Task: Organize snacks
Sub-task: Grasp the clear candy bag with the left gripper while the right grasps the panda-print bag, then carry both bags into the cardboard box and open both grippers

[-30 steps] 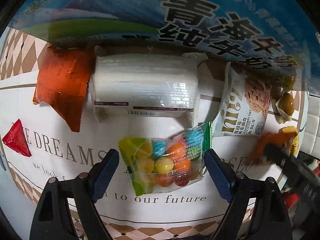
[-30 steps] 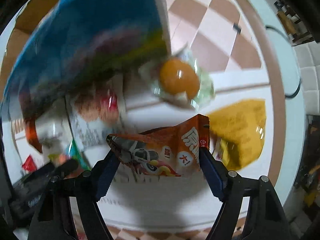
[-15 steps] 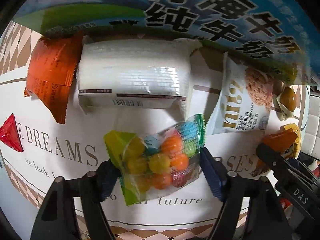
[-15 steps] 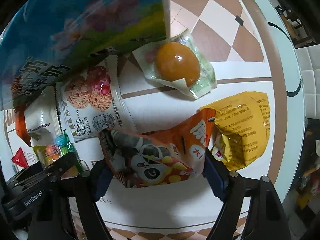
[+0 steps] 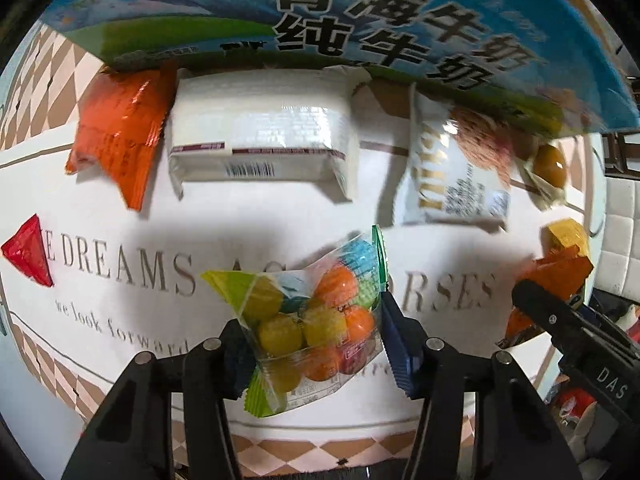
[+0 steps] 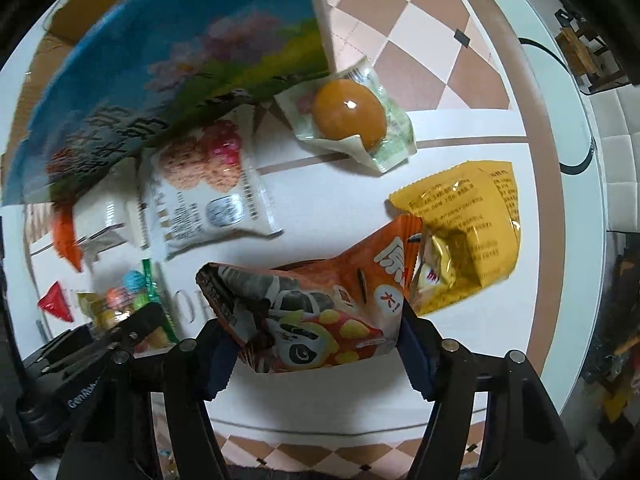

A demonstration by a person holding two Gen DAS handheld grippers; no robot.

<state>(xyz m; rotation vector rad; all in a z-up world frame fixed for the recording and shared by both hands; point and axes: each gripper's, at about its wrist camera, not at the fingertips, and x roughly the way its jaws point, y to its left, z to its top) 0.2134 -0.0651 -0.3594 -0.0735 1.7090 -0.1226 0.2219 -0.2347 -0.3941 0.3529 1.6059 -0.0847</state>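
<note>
My left gripper point(image 5: 316, 344) is shut on a clear bag of coloured candy balls point(image 5: 316, 312) and holds it above the white table mat point(image 5: 120, 240). My right gripper point(image 6: 316, 340) is shut on an orange panda snack bag point(image 6: 320, 304), lifted off the mat; it also shows in the left wrist view point(image 5: 556, 276). On the mat lie an orange packet point(image 5: 120, 136), a white wrapped pack point(image 5: 260, 144), a white oat-cookie bag point(image 5: 452, 176), a packaged egg point(image 6: 348, 116) and a yellow packet point(image 6: 468, 232).
A large blue milk carton box point(image 5: 360, 16) stands behind the snacks, its flap overhanging them. A small red triangular packet point(image 5: 28, 252) lies at the mat's left. The table edge and a tiled floor lie to the right.
My left gripper closed on the candy bag and lifted it. My right gripper kept hold of the panda bag and pulled back a little from the box.
</note>
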